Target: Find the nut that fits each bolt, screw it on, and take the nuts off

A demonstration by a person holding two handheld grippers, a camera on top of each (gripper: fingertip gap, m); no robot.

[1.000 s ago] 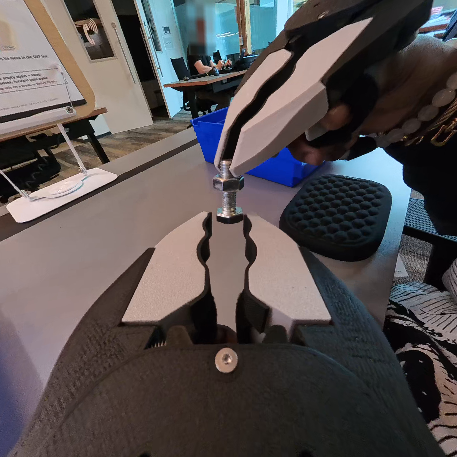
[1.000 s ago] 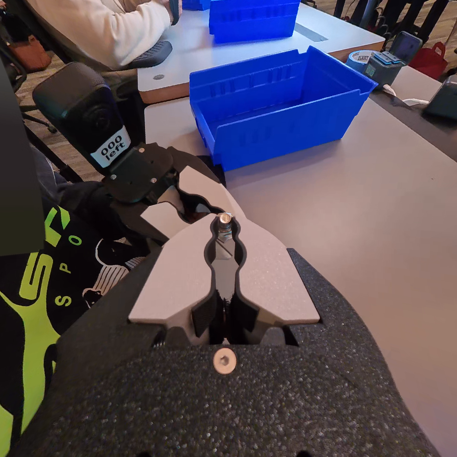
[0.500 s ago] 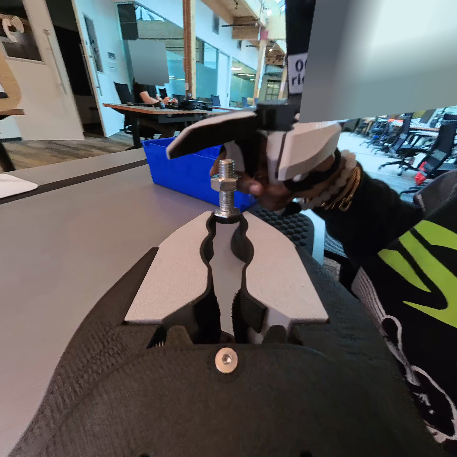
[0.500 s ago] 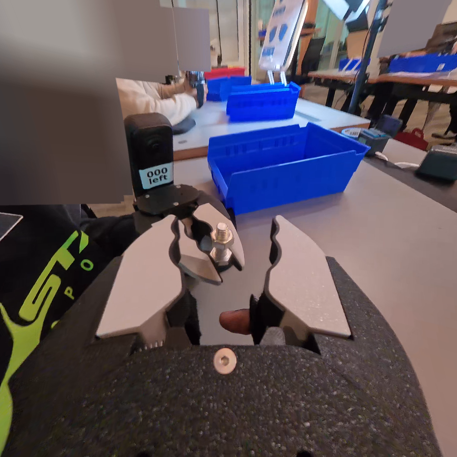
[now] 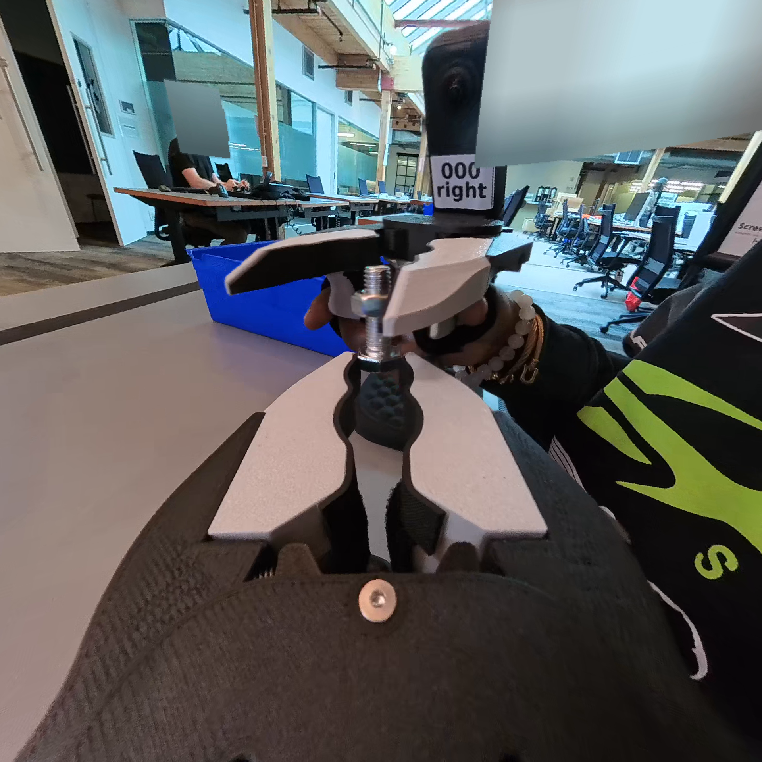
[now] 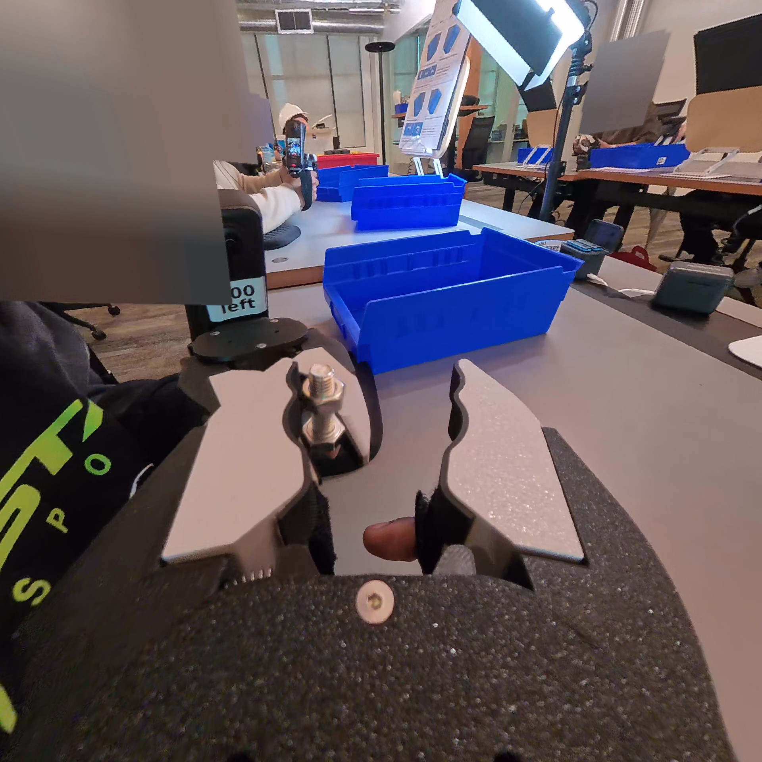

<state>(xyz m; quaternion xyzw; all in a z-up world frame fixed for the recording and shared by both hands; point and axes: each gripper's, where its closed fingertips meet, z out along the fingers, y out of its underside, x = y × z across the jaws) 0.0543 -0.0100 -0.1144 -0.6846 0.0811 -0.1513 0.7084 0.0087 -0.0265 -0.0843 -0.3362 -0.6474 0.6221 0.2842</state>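
Over the grey table (image 6: 618,433), right tongs (image 6: 373,406) newly wide, off the nut (image 6: 323,393).

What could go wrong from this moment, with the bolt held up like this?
1. The left tool holds the bolt only by its head, at the fingertips, above the table; a sideways push might tip it out.
2. The right tool is wide open around the nut; closing off-centre, it may catch the threads instead.
3. A dropped bolt may roll away, missing the blue bin.
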